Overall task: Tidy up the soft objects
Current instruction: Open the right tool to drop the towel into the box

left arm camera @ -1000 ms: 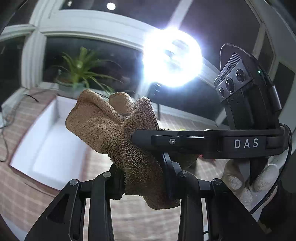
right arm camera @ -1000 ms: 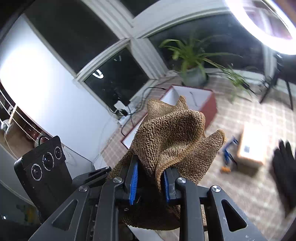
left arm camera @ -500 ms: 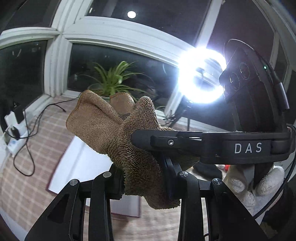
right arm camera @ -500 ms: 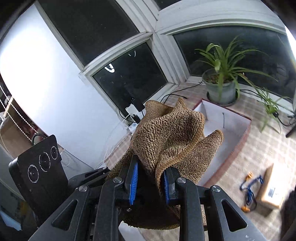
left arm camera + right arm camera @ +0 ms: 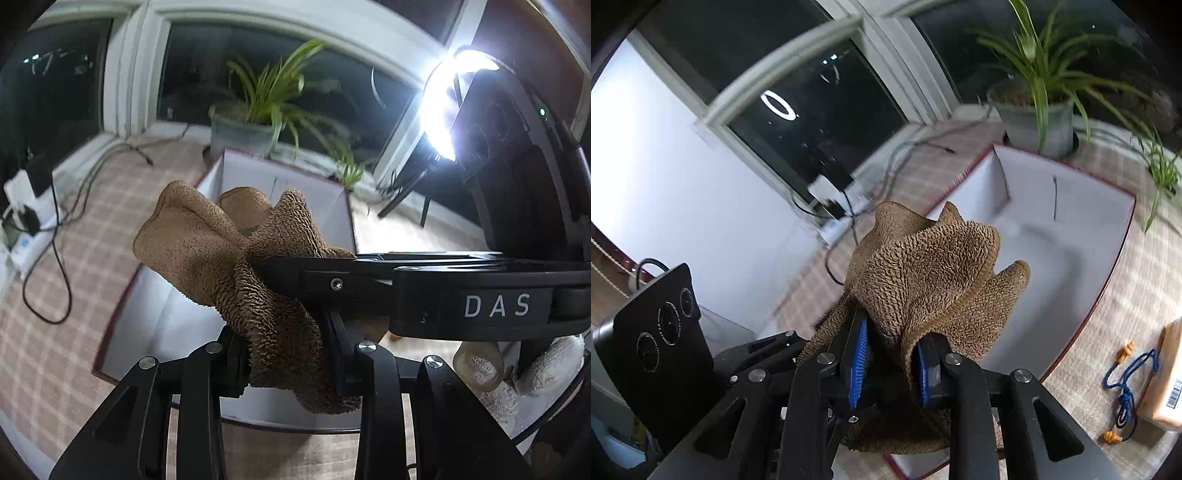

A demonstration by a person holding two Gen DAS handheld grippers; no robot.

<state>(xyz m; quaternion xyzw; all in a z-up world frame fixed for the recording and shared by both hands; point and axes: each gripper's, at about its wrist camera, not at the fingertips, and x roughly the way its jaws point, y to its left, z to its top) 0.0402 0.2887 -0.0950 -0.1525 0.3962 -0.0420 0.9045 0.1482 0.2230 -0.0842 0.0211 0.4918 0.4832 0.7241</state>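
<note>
Window plant [image 5: 269, 96] behind white box [image 5: 155, 317]; cables [image 5: 55, 236] left.

Left gripper [image 5: 284, 354]: black linkage, silver screws. Right gripper [image 5: 892, 365]: blue pads, "DAS" marking. Hand [image 5: 517, 373] at 4 o'clock: white knit glove.

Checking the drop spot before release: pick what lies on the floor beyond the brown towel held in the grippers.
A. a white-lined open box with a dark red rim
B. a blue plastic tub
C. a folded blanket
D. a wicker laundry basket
A: beyond the brown towel clamped in the right gripper, the open box shows white inner walls and a dark red rim.
</note>
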